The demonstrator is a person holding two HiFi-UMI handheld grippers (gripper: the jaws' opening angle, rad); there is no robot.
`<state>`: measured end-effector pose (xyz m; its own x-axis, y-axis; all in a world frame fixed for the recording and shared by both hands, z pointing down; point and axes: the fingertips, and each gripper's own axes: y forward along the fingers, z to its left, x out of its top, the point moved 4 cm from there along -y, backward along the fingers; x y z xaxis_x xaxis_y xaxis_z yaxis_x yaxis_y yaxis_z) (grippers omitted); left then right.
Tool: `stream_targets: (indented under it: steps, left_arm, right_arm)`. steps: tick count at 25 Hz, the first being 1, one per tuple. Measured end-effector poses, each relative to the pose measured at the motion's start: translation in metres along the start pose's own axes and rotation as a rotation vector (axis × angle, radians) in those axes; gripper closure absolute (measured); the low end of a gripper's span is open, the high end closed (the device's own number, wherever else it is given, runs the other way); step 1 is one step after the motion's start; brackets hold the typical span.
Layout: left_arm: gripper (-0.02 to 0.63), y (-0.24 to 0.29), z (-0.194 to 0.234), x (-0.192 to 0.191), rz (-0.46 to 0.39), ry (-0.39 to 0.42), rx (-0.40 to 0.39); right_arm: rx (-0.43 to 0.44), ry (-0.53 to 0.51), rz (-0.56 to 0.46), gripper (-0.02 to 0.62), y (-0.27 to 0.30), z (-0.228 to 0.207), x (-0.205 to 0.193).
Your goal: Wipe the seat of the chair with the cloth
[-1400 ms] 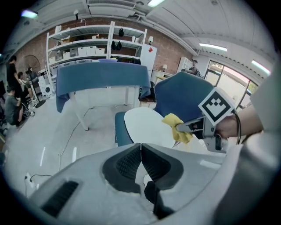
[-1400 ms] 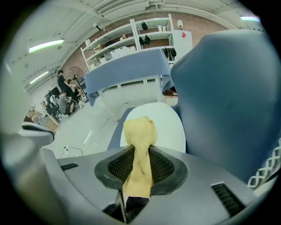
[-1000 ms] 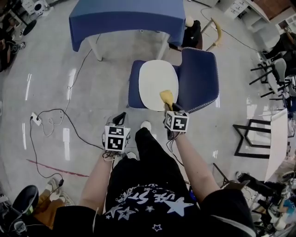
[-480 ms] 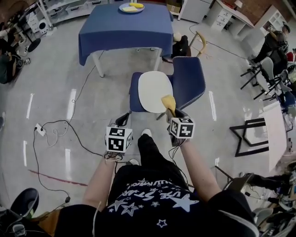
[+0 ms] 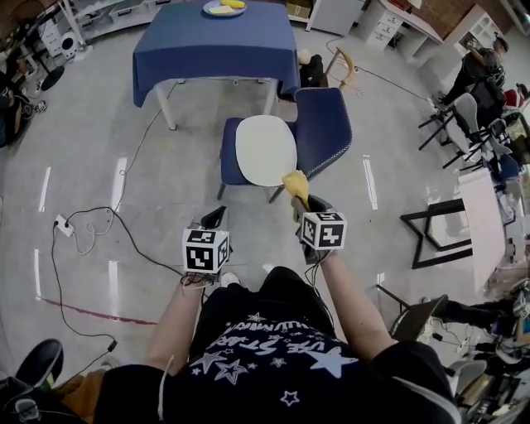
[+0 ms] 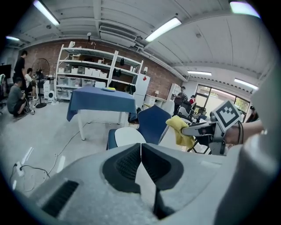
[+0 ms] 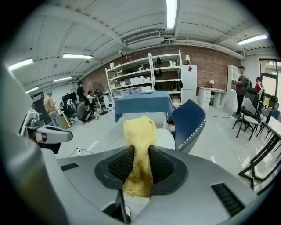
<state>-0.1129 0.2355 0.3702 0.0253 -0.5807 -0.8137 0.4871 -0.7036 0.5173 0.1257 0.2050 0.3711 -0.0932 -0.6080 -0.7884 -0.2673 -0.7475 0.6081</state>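
A blue chair (image 5: pixel 323 132) with a white seat (image 5: pixel 265 149) stands on the floor ahead of me; it also shows in the left gripper view as the chair (image 6: pixel 151 125) and in the right gripper view as the chair (image 7: pixel 189 121). My right gripper (image 5: pixel 300 199) is shut on a yellow cloth (image 5: pixel 296 184), well short of the seat and raised. The cloth (image 7: pixel 139 151) sticks up between the jaws. My left gripper (image 5: pixel 214 217) is shut with nothing in it, its jaws touching, left of the right one.
A table with a blue cover (image 5: pixel 217 45) and a plate of yellow things (image 5: pixel 225 7) stands behind the chair. A power strip and cables (image 5: pixel 79 224) lie on the floor at left. Black chairs and frames (image 5: pixel 439 232) stand at right. People sit at far left (image 6: pixel 17 94).
I have stepped back from the chair; it now sits farther up in the head view. Both grippers stayed shut, the right one still on the cloth.
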Motion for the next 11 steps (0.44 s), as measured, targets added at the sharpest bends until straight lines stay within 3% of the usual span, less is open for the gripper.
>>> stream_targets:
  steps: [5,11]
  left_arm:
    - [0.584,-0.019,-0.019,0.003,-0.022,0.017,0.045]
    - [0.584,-0.026,-0.063,0.005,-0.059,0.016,0.059]
  right_arm:
    - [0.062,-0.016,-0.028,0.494,-0.023,-0.003,-0.001]
    - [0.065,-0.010,-0.051,0.495,-0.066,-0.038,-0.006]
